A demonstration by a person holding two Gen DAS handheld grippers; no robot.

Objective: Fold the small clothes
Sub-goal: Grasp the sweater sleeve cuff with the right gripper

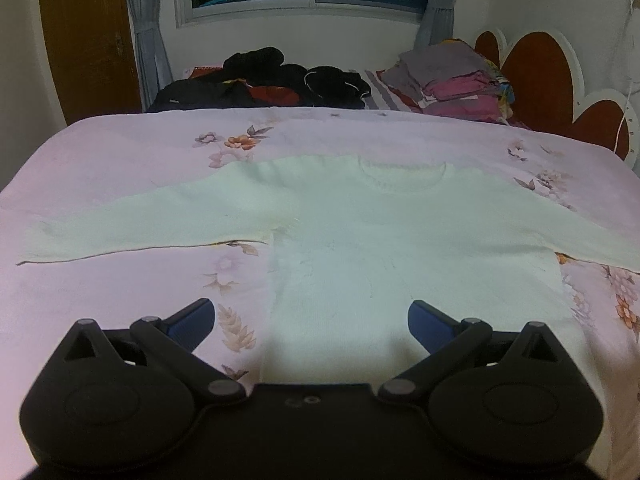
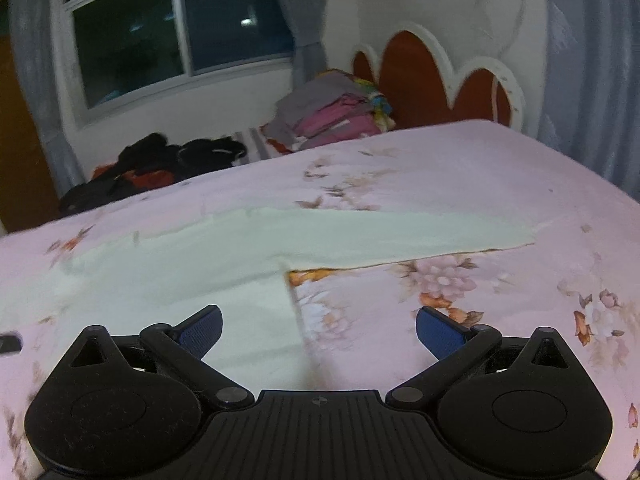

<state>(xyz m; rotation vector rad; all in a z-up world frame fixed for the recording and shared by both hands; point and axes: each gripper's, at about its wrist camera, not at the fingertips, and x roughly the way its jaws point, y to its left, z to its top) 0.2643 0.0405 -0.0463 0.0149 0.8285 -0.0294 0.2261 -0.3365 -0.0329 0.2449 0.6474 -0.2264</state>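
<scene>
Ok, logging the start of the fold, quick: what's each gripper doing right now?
Left gripper: open, holding nothing, above the white sweater.
Right gripper: open, holding nothing, above the sweater's side edge.

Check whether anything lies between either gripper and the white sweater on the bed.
Nothing visible does. The white sweater lies flat on the pink floral sheet, directly ahead of the open left gripper and right gripper.
</scene>
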